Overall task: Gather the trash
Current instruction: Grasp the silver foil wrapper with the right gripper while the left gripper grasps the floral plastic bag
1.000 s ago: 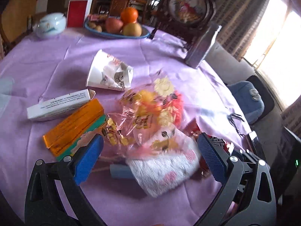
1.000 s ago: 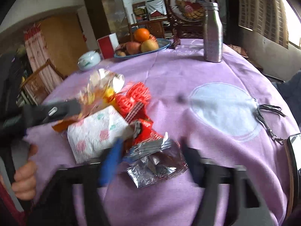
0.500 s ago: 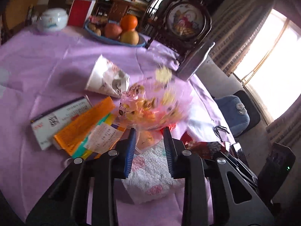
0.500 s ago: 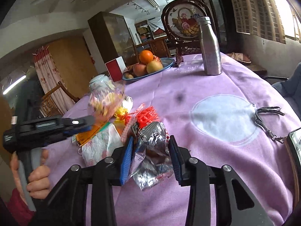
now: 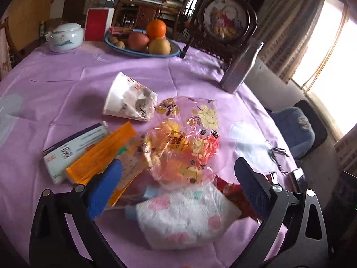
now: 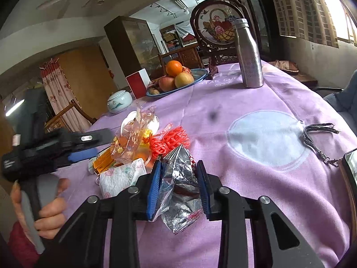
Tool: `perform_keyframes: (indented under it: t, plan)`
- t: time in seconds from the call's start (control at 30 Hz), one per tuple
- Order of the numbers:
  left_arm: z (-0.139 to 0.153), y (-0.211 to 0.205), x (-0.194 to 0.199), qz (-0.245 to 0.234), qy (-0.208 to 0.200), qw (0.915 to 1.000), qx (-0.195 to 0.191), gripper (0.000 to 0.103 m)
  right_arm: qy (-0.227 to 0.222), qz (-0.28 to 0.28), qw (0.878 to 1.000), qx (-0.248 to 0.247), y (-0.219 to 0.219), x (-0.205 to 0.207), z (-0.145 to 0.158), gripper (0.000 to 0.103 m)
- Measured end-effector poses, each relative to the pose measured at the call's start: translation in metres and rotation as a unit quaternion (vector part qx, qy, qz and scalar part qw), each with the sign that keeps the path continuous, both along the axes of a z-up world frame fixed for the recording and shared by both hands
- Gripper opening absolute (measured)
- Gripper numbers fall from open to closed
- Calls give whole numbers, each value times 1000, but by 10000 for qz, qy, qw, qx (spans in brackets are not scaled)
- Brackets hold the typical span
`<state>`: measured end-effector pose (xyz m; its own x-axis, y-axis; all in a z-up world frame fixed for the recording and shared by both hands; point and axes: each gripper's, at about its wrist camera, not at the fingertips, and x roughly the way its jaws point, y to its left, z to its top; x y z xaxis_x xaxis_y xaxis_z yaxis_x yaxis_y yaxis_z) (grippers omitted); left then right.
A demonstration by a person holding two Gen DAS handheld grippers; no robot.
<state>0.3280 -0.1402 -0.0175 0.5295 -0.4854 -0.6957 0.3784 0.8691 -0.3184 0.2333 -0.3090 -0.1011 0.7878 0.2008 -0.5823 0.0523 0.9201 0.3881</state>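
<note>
My left gripper (image 5: 178, 189) is opening and stands wide, with nothing pressed between its blue pads. Under it lie a clear flowered plastic bag (image 5: 185, 138) and a patterned tissue wad (image 5: 185, 218). To their left are an orange box (image 5: 100, 156), a white box (image 5: 73, 149) and a crushed paper cup (image 5: 127, 100). My right gripper (image 6: 179, 187) is closing, and both pads press a crumpled silver foil wrapper (image 6: 180, 185). Just beyond it sit a red plastic net (image 6: 169, 140), the clear bag (image 6: 131, 138) and the tissue (image 6: 120, 178).
A fruit plate (image 5: 174, 52), a white lidded jar (image 5: 65, 36) and a red box (image 5: 97, 24) stand at the far side of the purple tablecloth. A steel bottle (image 6: 250, 55) stands at the far right. A key strap (image 6: 316, 138) and a phone (image 6: 350, 167) lie near the right edge.
The left gripper shut on the clear bag and raised it, then opened wide; the bag is back on the pile. The right gripper closed on the foil wrapper.
</note>
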Motion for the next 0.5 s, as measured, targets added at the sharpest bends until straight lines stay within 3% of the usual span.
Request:
perform_keyframes:
  t: [0.13, 0.2, 0.23, 0.27, 0.5]
  plan:
    - [-19, -24, 15, 116, 134, 9986, 495, 94, 15, -1, 10000, 12, 0, 0, -1, 33]
    - [-22, -21, 14, 98, 127, 9991, 398, 65, 34, -9, 10000, 41, -2, 0, -1, 33]
    - [-21, -17, 12, 11, 170, 9995, 270, 54, 38, -7, 10000, 60, -2, 0, -1, 33]
    - [-17, -10, 9, 5, 137, 9998, 149, 50, 36, -2, 10000, 85, -2, -1, -1, 33]
    - [39, 39, -47, 173, -676, 9976, -20, 48, -318, 2, 9988, 382, -10, -12, 5, 32]
